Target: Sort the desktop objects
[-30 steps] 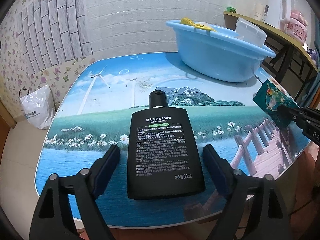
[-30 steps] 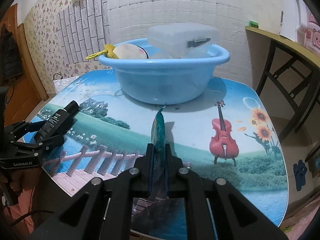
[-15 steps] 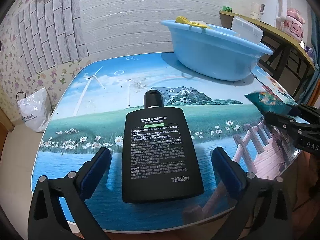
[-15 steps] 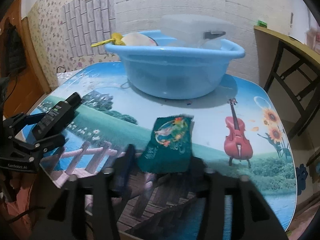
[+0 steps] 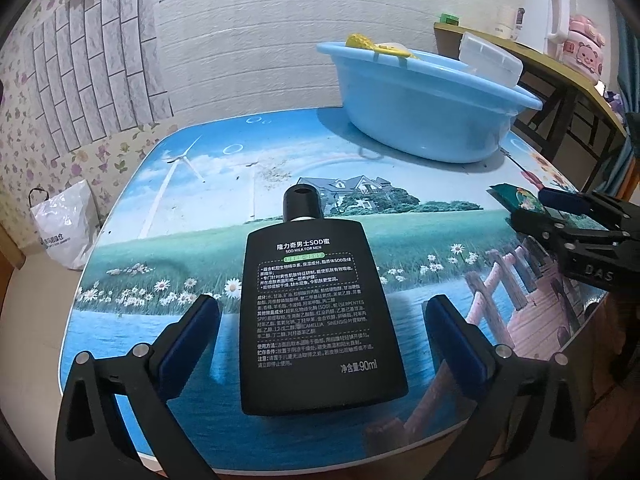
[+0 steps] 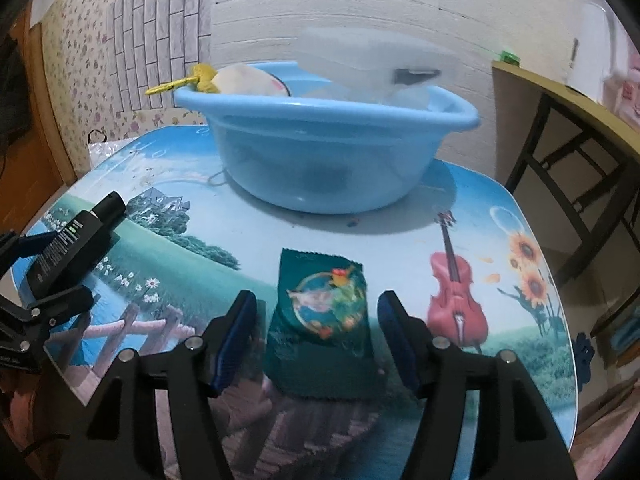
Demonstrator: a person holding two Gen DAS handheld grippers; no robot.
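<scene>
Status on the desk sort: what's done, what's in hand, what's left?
Done: blue basin already holds a clear plastic box and a yellow item.
In hand: nothing. Black lotion bottle lies flat between the open left gripper; green packet lies between the right gripper, jaws opening.
Left: both still on the table, outside the basin.

The left gripper (image 5: 320, 336) is held tilted downward, jaws spread wide and touching nothing. The right gripper (image 6: 316, 332) is likewise angled down, its jaws opening.
</scene>
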